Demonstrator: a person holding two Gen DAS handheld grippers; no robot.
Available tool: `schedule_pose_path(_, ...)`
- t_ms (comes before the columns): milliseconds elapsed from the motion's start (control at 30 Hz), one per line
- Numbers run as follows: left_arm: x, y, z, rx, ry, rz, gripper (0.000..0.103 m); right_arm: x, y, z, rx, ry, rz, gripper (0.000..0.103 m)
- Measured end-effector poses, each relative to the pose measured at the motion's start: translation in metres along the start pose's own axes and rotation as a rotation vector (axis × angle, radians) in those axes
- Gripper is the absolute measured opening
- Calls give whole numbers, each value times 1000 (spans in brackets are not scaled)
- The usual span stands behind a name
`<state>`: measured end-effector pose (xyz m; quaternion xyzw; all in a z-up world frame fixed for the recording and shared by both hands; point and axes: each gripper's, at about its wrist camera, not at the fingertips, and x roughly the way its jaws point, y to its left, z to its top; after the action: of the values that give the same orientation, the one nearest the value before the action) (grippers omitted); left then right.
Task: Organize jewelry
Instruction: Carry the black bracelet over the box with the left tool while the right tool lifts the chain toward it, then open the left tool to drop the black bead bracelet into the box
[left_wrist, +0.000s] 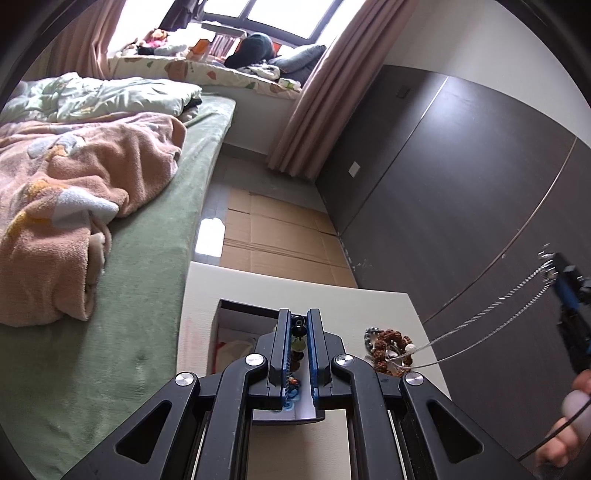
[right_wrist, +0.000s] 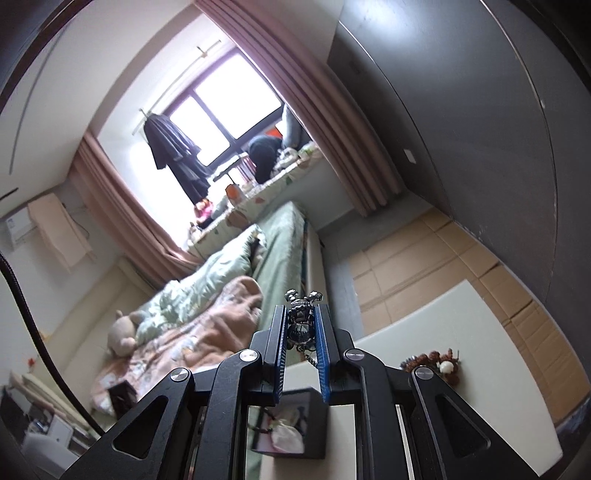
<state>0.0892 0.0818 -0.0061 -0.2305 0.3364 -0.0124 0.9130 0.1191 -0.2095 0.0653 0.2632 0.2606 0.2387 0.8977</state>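
My left gripper (left_wrist: 299, 321) is shut on a beaded bracelet (left_wrist: 298, 334) with dark and pale beads, held over the open white box (left_wrist: 236, 332) on the cream table (left_wrist: 369, 306). My right gripper (right_wrist: 301, 317) is shut on a silver chain necklace with a metal pendant (right_wrist: 301, 321), lifted above the table; it also shows at the right of the left wrist view (left_wrist: 565, 291), with the chain (left_wrist: 480, 325) trailing down to the pile. A brown seed-bead bracelet pile (left_wrist: 388, 350) lies on the table right of the box, also in the right wrist view (right_wrist: 439, 363).
A bed with a green sheet (left_wrist: 166, 258) and pink blanket (left_wrist: 74, 192) lies left of the table. A dark wardrobe wall (left_wrist: 461, 184) stands on the right. Cardboard (left_wrist: 277, 236) covers the floor beyond the table. The box also shows below the right gripper (right_wrist: 291, 424).
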Motion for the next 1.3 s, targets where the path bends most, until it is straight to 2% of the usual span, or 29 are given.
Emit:
schedule_pose_path(167,0,0,0,3,1,4,8,-18,16,6,-24,-50,43,16)
schedule_pose_path(467,4,8,1,-9,12,27,8,-30,35,15,-28,-77,110,16)
schedule_pose_path(700,18,17,1,-50,78,15,9,-32,54,15,-34,-94,181,16)
schedule_pose_path(767,22,19,2,-65,108,9,16,-29,60,14,-39,-90,195,16)
schedule_pose_path(833,22,22,3,-83,107,9,51,-23,63,11,-43,-79,207,16)
schedule_pose_path(867,19,24,3,-93,92,12,57,-21,65,10,-47,-73,209,16)
schedule_pose_path(1000,6,31,8,-101,46,31,59,-13,82,7,-77,-53,219,16)
schedule_pose_path(1300,-11,61,15,-186,13,39,59,6,125,11,-143,-28,241,16)
